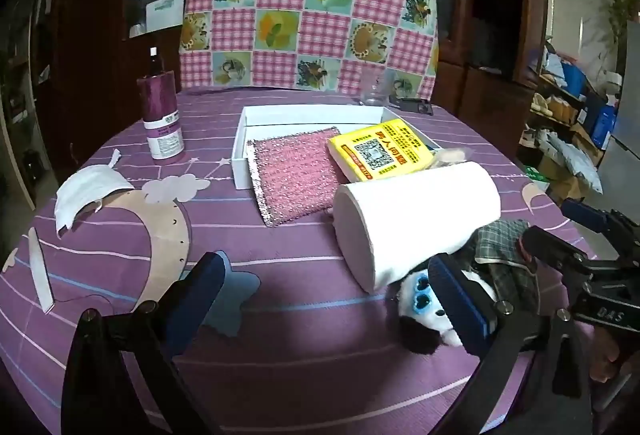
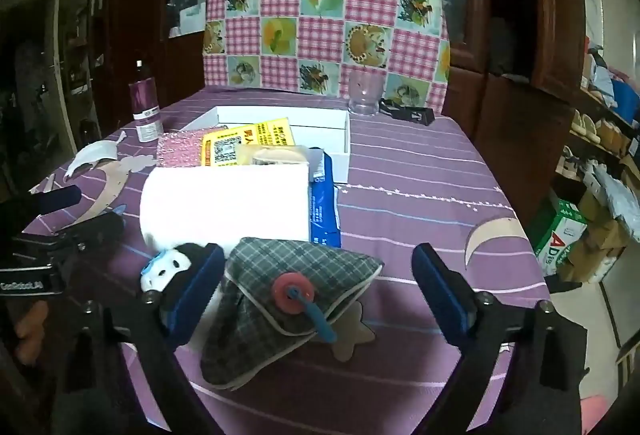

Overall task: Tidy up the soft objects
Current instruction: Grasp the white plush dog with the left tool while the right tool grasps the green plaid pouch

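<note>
Both grippers tilt down toward the purple tablecloth (image 1: 304, 319). The left gripper (image 1: 332, 291) stands wide open over bare cloth, its right pad in front of the plush panda (image 1: 416, 299). The right gripper (image 2: 320, 287) is wide too, straddling the plaid pouch (image 2: 288, 299) without pinching it. Behind both lies the white paper roll (image 2: 224, 203), just before the white box (image 1: 248, 131) holding a pink scouring pad (image 1: 292, 171) and yellow packet (image 1: 380, 151).
</note>
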`<state>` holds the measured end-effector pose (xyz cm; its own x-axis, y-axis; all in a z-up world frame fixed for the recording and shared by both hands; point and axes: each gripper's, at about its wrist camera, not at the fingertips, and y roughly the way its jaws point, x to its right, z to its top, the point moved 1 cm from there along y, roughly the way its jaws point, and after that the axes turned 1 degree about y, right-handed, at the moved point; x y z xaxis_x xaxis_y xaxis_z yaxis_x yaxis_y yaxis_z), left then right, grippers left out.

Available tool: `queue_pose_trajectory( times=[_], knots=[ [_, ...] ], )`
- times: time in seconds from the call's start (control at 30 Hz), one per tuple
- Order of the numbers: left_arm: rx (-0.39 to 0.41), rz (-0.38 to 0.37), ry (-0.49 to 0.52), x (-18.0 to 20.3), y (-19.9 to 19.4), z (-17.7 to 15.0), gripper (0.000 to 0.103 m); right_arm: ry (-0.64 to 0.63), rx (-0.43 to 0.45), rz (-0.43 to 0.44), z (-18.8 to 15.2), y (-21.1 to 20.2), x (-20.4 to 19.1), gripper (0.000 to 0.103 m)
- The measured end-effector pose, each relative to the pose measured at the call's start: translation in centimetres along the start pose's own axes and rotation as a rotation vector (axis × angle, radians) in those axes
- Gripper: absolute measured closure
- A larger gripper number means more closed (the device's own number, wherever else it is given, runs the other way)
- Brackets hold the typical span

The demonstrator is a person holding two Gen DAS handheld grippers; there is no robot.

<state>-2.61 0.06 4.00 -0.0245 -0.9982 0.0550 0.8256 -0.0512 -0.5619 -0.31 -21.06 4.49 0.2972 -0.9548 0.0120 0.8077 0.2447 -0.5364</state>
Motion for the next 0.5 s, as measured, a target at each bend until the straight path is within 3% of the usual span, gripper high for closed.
queue_pose_trajectory(
  times=[0.17,0.37,0.5],
  knots=[
    [-0.040,-0.016,0.027,0.7,0.5,-0.3,0.000,0.012,0.032,0.011,-0.2,-0.3,0.4,0.012],
    [-0.061,-0.009,0.012,0.4,0.9,-0.3,0.000,0.035,0.035,-0.039,0.4,-0.7,0.9,0.012],
    [-0.073,-0.006,0.012,0.4,1.0,-0.4,0.000,0.066,0.000,-0.015,0.5,-0.5,1.3,0.012]
  ],
)
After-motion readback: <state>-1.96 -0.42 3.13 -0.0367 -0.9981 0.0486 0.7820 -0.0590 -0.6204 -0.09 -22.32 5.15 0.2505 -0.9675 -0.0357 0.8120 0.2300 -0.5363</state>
